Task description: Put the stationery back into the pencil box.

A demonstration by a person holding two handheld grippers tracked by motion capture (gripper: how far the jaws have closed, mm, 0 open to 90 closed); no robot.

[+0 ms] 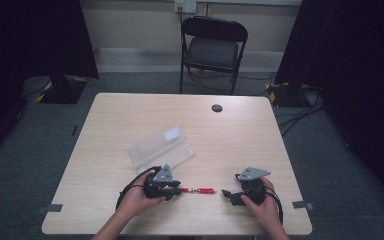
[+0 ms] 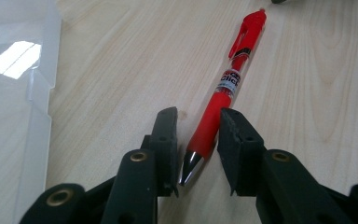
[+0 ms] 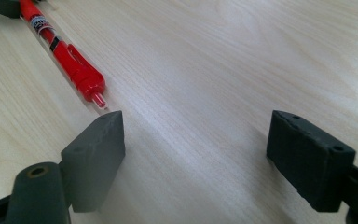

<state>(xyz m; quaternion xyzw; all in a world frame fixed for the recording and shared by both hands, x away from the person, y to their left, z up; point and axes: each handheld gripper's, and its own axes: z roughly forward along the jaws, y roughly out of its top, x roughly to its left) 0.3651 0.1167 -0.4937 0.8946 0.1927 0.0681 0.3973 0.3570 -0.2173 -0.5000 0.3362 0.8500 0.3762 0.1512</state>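
Left tongs [image 2: 198, 140] straddle the tip end of a red pen [image 2: 223, 88] on a pale wooden desk [image 1: 240, 130]; in the left gripper view the two black jaws stand close on either side of the grip section, one looking to touch the barrel and a thin gap showing on the other side, so the pen lies between them without a firm clamp visible. Right tongs [image 3: 193, 144] rest wide open, holding nothing, with bare wood between their jaws and the pen's clicker end just beyond one jaw.

From the high view, the person's forearms enter at the near edge of the desk, the left hand [image 1: 140, 192] wrapped round the left tongs [image 1: 176, 190] and the right hand [image 1: 260, 200] round the right tongs [image 1: 226, 194]. The pen [image 1: 198, 190] lies flat between the two tools, its silver tip toward the left hand and its clip and clicker toward the right.

Just beyond the left hand sits a clear plastic case [image 1: 161, 147], lying open and set at an angle across the desk; its translucent wall [image 2: 37, 116] fills the side of the left gripper view. Farther back, a round grommet [image 1: 217, 108] marks the desk's far edge, and a black folding chair [image 1: 212, 47] stands on the grey floor behind it.
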